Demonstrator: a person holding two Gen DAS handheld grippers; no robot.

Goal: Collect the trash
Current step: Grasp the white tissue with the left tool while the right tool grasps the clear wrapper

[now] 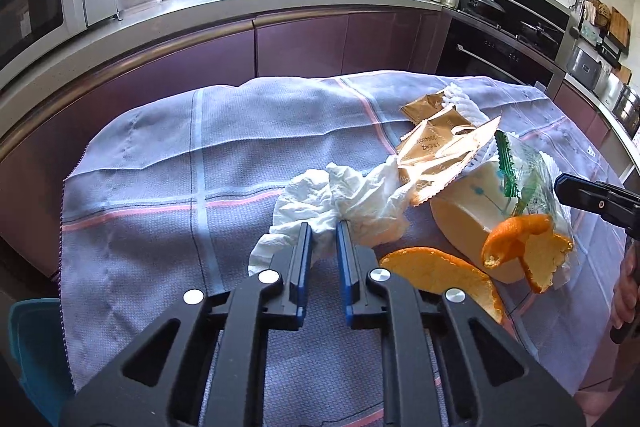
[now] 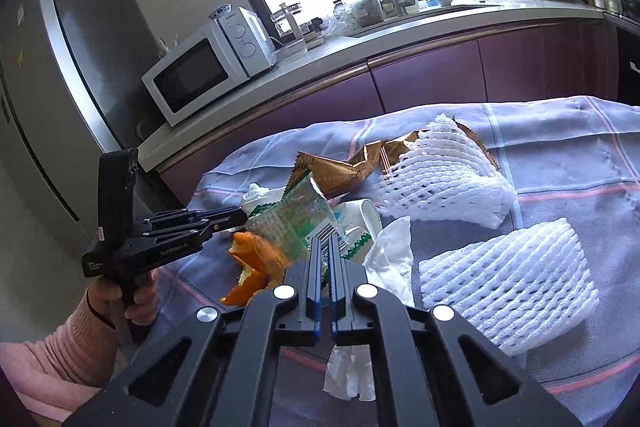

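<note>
My left gripper [image 1: 324, 239] is shut on a crumpled white tissue [image 1: 320, 199] lying on the blue-grey cloth [image 1: 160, 167]. In the right wrist view that gripper [image 2: 243, 215] reaches into the trash pile from the left. My right gripper [image 2: 325, 247] is shut on the edge of a clear green-printed wrapper [image 2: 300, 215], which lies over a tipped paper cup [image 2: 360, 215]; its tip [image 1: 560, 185] shows at the right edge of the left wrist view. Orange peel [image 1: 520, 243] rests against the paper cup [image 1: 460, 219], and another piece [image 1: 436, 271] lies flat. Gold wrappers [image 1: 436, 147] sit behind.
Two white foam nets [image 2: 440, 179] [image 2: 508, 287] and loose tissues [image 2: 392, 255] [image 2: 348, 375] lie on the cloth. A teal container [image 1: 32, 347] stands beside the table, low on the left. A counter with a microwave [image 2: 192, 79] and purple cabinets [image 1: 300, 43] runs behind.
</note>
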